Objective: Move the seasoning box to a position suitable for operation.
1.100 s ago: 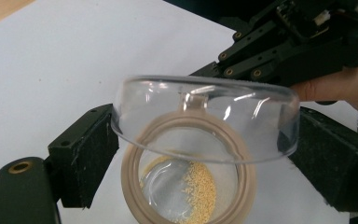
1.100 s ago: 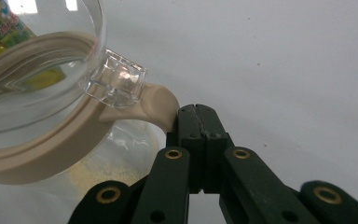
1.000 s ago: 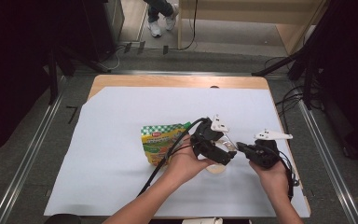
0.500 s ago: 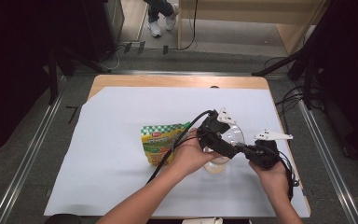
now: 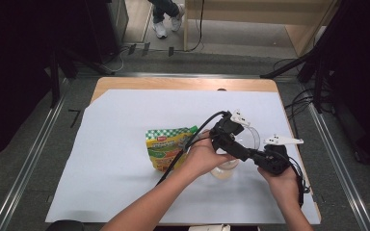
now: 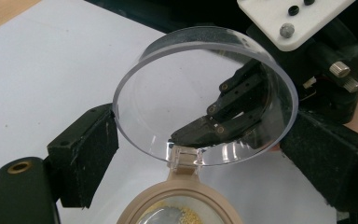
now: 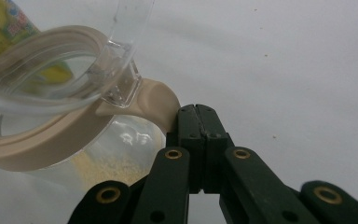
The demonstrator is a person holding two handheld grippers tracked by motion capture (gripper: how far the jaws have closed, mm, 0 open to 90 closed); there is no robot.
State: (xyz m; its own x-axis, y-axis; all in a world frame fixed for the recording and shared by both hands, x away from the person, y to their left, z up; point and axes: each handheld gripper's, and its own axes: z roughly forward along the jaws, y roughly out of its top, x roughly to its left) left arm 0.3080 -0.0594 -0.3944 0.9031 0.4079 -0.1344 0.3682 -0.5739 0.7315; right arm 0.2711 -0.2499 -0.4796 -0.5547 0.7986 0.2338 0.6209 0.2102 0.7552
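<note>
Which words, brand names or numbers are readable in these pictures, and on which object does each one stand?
None can be read.
Green and yellow pouch: it carries printing, too small and blurred to read.
Clear jar lid: no text.
Beige jar rim: no text.

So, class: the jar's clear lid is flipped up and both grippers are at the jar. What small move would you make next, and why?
Probably ease the left gripper off the clear lid, which already stands open between its jaws. The right gripper, jaws shut, steadies the jar at its beige rim, and the green pouch lies beside it.
</note>
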